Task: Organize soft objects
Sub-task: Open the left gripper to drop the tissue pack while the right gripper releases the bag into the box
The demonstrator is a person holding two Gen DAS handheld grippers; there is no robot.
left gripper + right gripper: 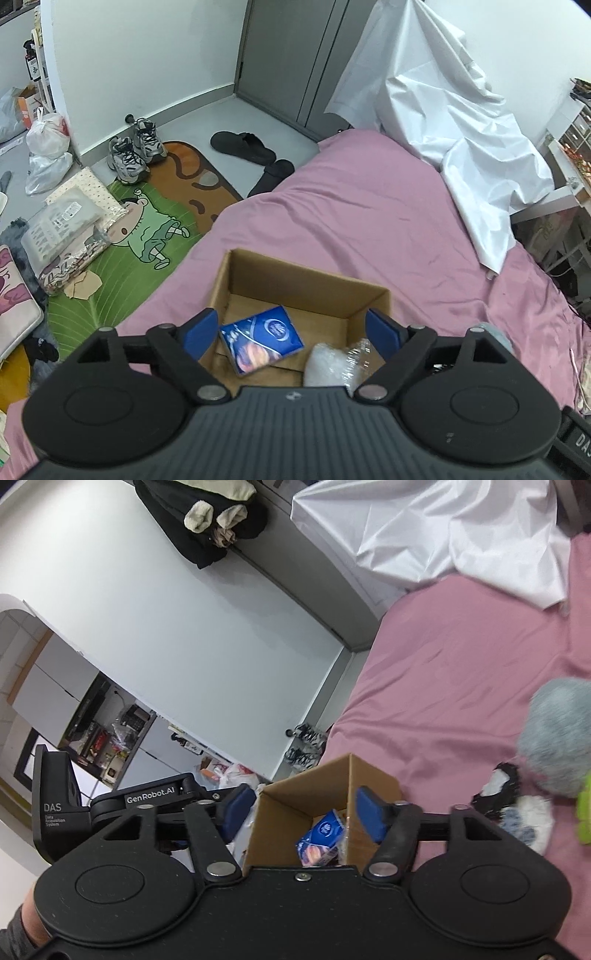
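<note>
Pink bedding (369, 206) covers a bed in a cluttered bedroom, with a white sheet (443, 110) heaped at its far end. Near the bed's left edge sits an open cardboard box (295, 280) holding a blue tissue pack (262, 341) and a clear plastic bag (332, 365). Left gripper (295, 328) and right gripper (301, 812) hover over the box, jaws spread wide, nothing between them. Plush toys (554, 734) lie on the bedding just right of the box.
</note>
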